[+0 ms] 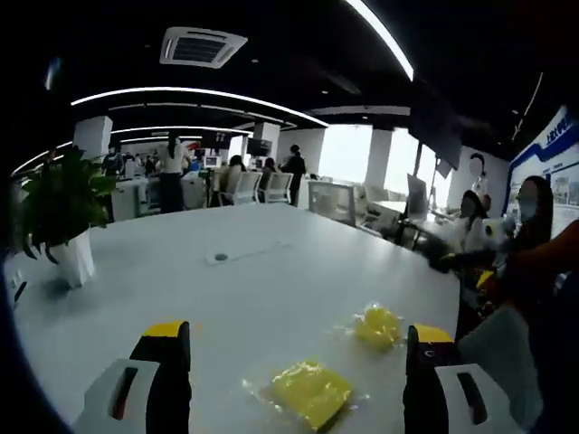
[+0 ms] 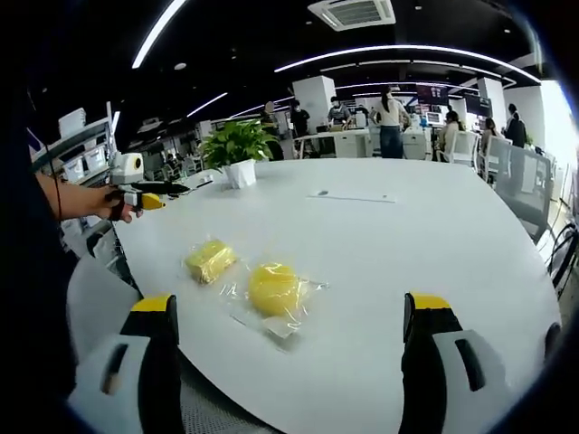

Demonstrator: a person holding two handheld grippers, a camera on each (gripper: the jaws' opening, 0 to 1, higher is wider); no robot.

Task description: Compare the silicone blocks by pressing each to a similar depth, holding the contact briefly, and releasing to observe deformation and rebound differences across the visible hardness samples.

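Hovering over white counter (image 2: 380, 262), both grippers (image 1: 298, 362) (image 2: 289, 334) have fingers spread wide, holding nothing; two bagged yellow blocks (image 2: 211, 259) (image 2: 274, 287) lie lower center.

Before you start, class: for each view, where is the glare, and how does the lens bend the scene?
Left gripper view: windows blown out white, table edge curving, yellow blocks soft near the bottom. Right gripper view: ceiling strips bow into arcs, window glares at right, blocks fairly sharp.
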